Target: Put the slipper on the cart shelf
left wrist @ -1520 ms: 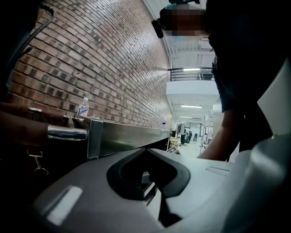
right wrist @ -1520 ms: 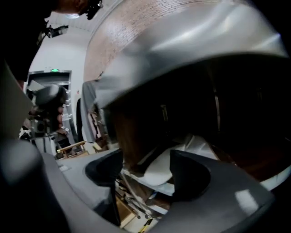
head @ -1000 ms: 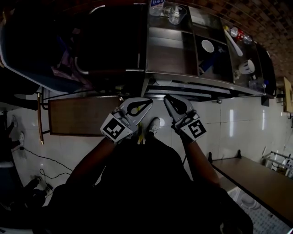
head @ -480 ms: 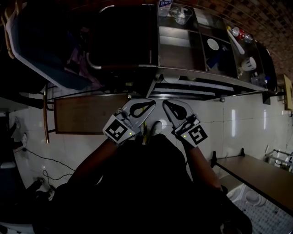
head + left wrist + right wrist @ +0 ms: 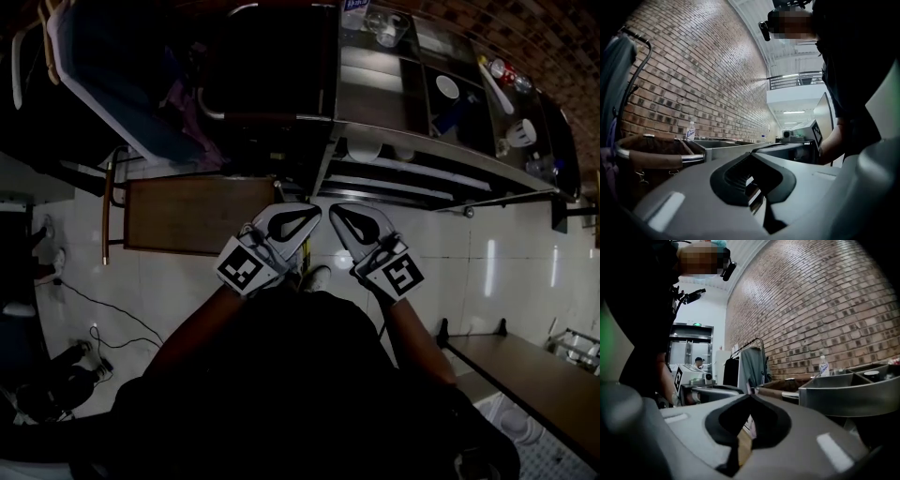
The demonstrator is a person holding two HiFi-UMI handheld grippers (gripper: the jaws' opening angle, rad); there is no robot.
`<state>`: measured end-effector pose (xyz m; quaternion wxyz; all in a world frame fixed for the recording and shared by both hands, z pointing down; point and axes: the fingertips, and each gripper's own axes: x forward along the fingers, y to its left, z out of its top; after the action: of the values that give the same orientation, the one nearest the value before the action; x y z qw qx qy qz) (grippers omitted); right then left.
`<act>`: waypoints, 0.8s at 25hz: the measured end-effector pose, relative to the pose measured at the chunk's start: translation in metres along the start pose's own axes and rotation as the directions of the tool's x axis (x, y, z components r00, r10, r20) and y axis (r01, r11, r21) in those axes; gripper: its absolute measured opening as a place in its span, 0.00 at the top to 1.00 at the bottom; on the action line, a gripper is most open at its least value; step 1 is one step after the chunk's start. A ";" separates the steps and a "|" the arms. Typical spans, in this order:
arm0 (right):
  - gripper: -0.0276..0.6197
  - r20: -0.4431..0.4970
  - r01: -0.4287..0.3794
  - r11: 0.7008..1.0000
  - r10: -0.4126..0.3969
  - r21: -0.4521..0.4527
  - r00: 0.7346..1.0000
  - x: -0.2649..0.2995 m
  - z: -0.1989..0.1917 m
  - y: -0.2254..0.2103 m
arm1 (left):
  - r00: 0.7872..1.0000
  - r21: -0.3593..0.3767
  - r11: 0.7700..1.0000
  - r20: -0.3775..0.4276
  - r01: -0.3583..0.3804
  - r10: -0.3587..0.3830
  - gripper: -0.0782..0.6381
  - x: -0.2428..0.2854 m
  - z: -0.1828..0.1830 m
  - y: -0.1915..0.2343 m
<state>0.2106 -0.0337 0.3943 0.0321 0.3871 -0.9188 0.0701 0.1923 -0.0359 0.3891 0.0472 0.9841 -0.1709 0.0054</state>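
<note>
**Here, two closed grippers face the steel cart**

Seen from the head camera, the person holds the left gripper (image 5: 314,210) and the right gripper (image 5: 336,210) side by side, tips close together. They are above white floor tiles (image 5: 487,272) and just short of the steel cart (image 5: 422,161). Each gripper's own view shows its fingers pressed together at the tips, with nothing between them.

The cart's lower shelves (image 5: 394,187) lie directly ahead of the fingertips. Its top tray carries a white bowl (image 5: 447,86) and a clear jug (image 5: 389,28), and a water bottle (image 5: 690,131) stands at the far end.

A pale shoe toe (image 5: 317,277) shows on the floor between the two marker cubes, close to the person's body. Whether it is the slipper cannot be told in the dim frame.

Left of the cart stands a low brown wooden surface (image 5: 197,214). A brick wall (image 5: 693,70) rises behind the cart. In the right gripper view, garments hang on a clothes rack (image 5: 752,364) farther back.
</note>
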 end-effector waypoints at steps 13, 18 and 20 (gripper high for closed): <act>0.95 0.021 -0.181 0.983 0.180 0.035 0.983 0.011 -0.005 0.090 | 0.982 0.033 0.983 -0.048 -0.183 0.185 0.89 -0.094 -0.003 -0.030; 0.95 0.026 -0.216 0.976 0.215 0.034 0.976 0.036 -0.001 0.133 | 0.977 0.037 0.978 -0.052 -0.207 0.209 0.89 -0.137 -0.003 -0.020; 0.95 0.022 -0.219 0.975 0.219 0.033 0.976 0.050 -0.001 0.148 | 0.980 0.042 0.981 -0.050 -0.192 0.194 0.89 -0.151 -0.004 -0.014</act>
<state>0.0694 0.0333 0.3855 0.0089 0.2847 -0.9548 0.0857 0.0544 0.0280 0.3874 0.0329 0.9632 -0.2639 0.0398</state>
